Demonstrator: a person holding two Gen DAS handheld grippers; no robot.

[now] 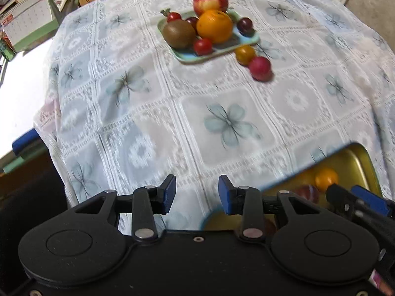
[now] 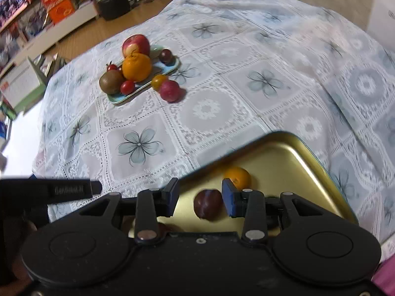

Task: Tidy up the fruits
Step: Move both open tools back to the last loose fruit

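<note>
A small teal tray [image 1: 249,41] [image 2: 170,69] far across the table carries an apple [image 1: 209,0], an orange [image 1: 214,26], a kiwi [image 1: 178,34] and small red and dark fruits. A yellow tomato [image 1: 245,54] [image 2: 159,81] and a red plum [image 1: 259,68] [image 2: 169,90] lie on the cloth beside it. Close by, a gold tin [image 2: 284,157] [image 1: 355,162] holds a small orange fruit [image 2: 237,177] and a dark plum [image 2: 208,204]. My right gripper [image 2: 200,198] hangs open above the tin, over the dark plum. My left gripper [image 1: 197,196] is open above the cloth, empty.
A lace tablecloth with blue flowers [image 1: 229,123] covers the table. A desk calendar [image 1: 27,22] stands off the table's far left. Shelves with boxes [image 2: 49,7] line the far wall. The other gripper's arm [image 2: 61,190] shows at the left of the right wrist view.
</note>
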